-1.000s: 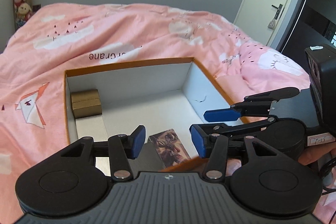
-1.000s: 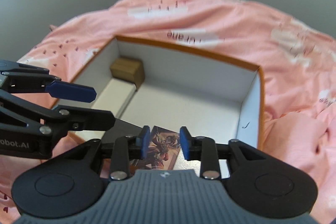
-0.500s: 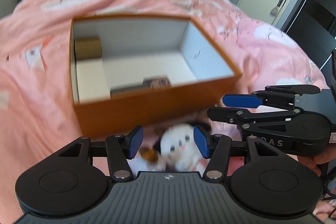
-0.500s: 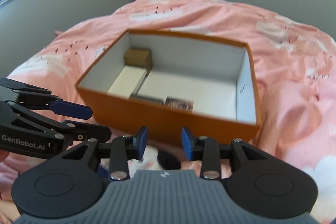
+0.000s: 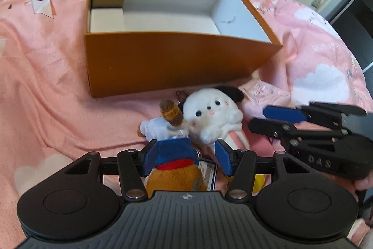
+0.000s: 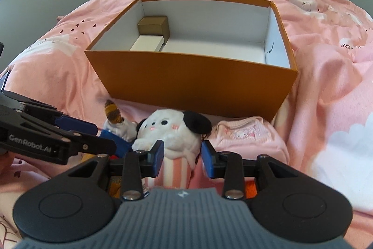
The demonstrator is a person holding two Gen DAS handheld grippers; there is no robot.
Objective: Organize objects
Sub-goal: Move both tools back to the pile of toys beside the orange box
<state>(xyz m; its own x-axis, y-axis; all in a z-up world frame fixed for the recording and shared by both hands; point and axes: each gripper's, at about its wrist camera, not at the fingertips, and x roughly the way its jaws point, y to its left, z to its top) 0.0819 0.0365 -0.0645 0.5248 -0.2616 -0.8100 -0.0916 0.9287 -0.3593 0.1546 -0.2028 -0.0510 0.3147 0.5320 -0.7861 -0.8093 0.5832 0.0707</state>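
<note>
Right gripper (image 6: 181,156) straddles white plush (image 6: 172,130) — left view perhaps shows card (image 5: 207,170).

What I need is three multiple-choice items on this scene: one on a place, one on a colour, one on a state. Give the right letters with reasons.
1. Where does the white plush dog lie relative to the box?
A. inside it
B. in front of it, on the bedcover
C. on top of its rim

2. What colour is the box's outside?
A. green
B. orange
C. black

3. The box's top is:
A. open
B. closed by a lid
C. taped shut

Answers:
1 B, the dog lies on the bedcover just before the near wall.
2 B, the outer walls are orange.
3 A, the white inside and a small brown carton show from above.
</note>
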